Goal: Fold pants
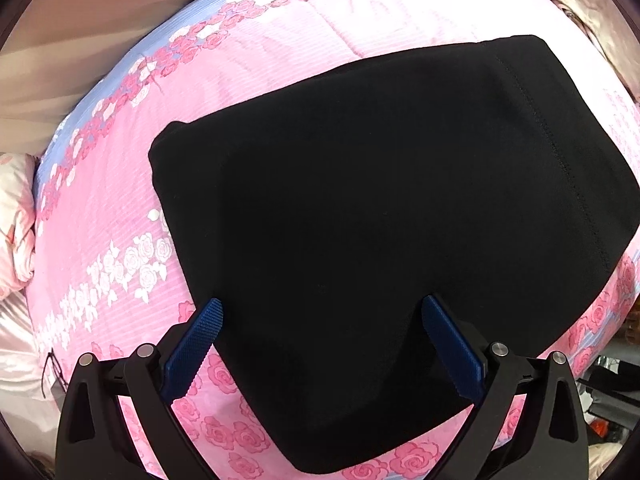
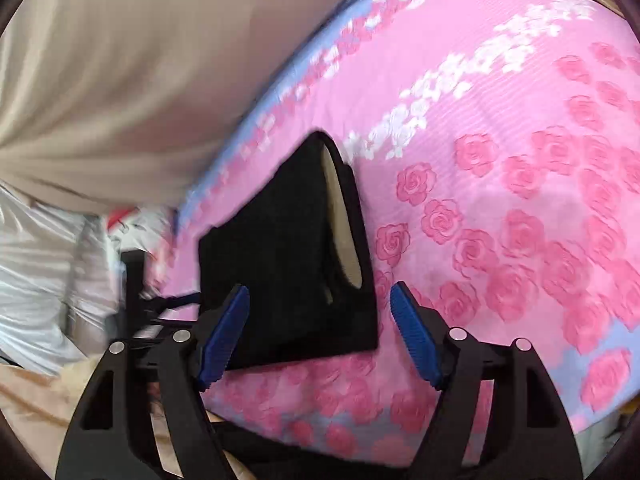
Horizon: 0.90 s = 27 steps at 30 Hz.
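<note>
The black pants [image 1: 380,216] lie folded into a flat block on the pink rose-print bedspread [image 1: 248,64]. My left gripper [image 1: 322,312] hangs open just over the block's near part, blue pads wide apart and gripping nothing. In the right wrist view the folded pants [image 2: 288,264] show end-on, with a beige inner lining [image 2: 344,216] along the right edge. My right gripper [image 2: 320,300] is open, its pads on either side of the block's near end without pressing it.
A beige curtain [image 2: 120,80] hangs beyond the bed's far side. Shiny white fabric [image 2: 44,264] is bunched at the left. A pink crumpled quilt [image 1: 16,220] lies at the bed's left edge, and clutter [image 1: 608,408] sits off the right edge.
</note>
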Tool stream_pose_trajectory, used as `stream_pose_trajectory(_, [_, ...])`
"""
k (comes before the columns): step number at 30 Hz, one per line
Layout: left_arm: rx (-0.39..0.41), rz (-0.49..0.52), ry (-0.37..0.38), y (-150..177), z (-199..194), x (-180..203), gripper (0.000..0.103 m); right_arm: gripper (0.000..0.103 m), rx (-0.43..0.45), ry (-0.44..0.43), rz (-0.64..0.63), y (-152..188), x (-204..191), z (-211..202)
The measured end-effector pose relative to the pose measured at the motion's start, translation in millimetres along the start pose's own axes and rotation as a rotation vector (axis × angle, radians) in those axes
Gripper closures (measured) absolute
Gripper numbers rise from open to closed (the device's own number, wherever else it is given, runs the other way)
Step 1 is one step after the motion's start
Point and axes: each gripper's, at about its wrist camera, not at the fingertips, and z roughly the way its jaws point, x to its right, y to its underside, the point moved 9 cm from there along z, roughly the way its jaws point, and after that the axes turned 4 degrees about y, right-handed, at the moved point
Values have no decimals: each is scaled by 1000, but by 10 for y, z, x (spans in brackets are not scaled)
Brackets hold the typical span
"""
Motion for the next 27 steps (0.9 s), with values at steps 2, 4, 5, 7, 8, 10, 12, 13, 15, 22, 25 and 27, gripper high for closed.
stream_pose_trajectory(2, [2,-7,4,-7,-18,46,5,43,-52,11,2,59,-6,261])
stream_pose_trajectory(4, [8,-6,3,0,2,34,5,68,-89,26,4,94,-27,405])
stream_pose_trajectory(5, [11,-4,2,9,6,23,5,70,-70,-3,-2,86,-105,320])
stream_pose_trajectory(7, [11,-3,0,24,-17,24,5,87,-47,-68,10,113,-239,65])
stream_pose_trajectory(8, [10,-5,3,40,-18,11,5,87,-36,-48,-14,130,-233,7])
stream_pose_trajectory(10, [8,-6,30,89,-32,19,5,80,-98,57,-35,254,8,211])
stream_pose_trajectory(12, [10,0,34,108,-2,11,5,73,-94,27,8,274,147,351])
stream_pose_trajectory(13, [10,5,28,110,13,16,5,60,-68,47,46,198,161,294])
stream_pose_trajectory(15, [13,21,2,112,9,27,5,60,24,78,32,60,82,87])
stream_pose_trajectory(22, [25,-105,-10,198,-16,-291,5,60,-1,-53,-227,-333,-943,420])
stream_pose_trajectory(25, [1,-189,75,248,95,-353,5,62,-118,-14,-291,-262,-1091,871])
stream_pose_trajectory(27, [-4,-226,115,275,132,-373,5,75,-123,111,-339,-389,-921,1195])
